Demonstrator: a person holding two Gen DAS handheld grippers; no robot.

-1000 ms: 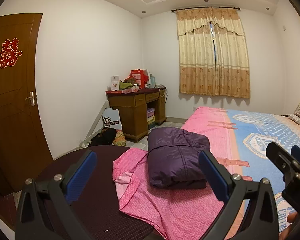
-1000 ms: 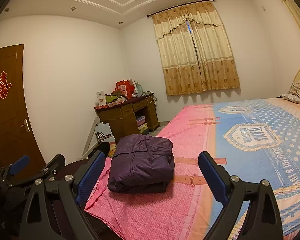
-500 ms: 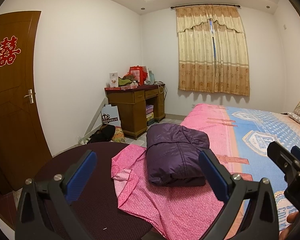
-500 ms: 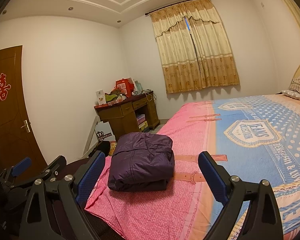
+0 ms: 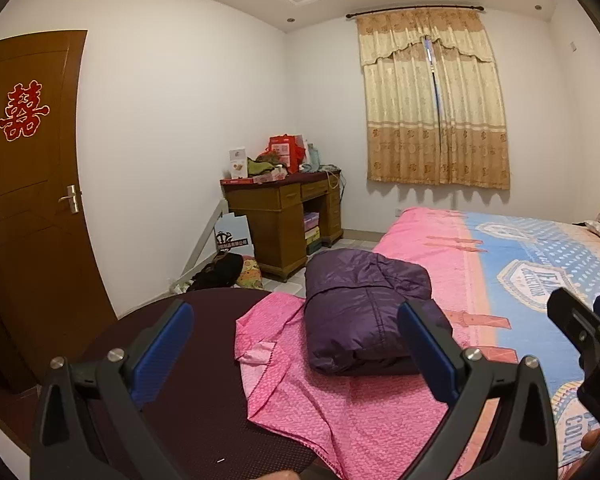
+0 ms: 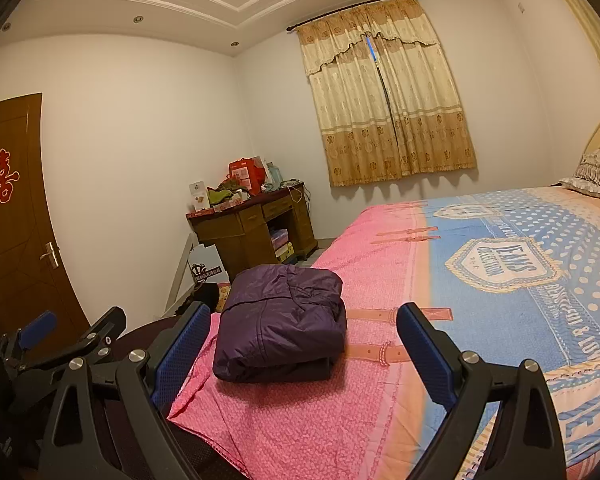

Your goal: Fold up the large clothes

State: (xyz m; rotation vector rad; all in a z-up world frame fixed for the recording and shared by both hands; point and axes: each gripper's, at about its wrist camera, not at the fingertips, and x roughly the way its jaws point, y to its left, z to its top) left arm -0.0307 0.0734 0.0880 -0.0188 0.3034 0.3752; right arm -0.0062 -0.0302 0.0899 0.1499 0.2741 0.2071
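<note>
Folded purple padded jacket (image 5: pixel 364 308) on the pink-and-blue bedspread (image 6: pixel 480 280)

It lies near the bed's foot corner; both the left claw (image 5: pixel 296 344) and right claw (image 6: pixel 300 344) gape wide, empty. Wooden desk (image 5: pixel 284 216), brown door (image 5: pixel 28 200), beige curtains (image 5: pixel 432 104) behind.

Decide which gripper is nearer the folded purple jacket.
Neither clearly. The left gripper and right gripper both hover short of the purple jacket lying on the bed, jaws open, touching nothing; left slightly left of it, right slightly right.
</note>
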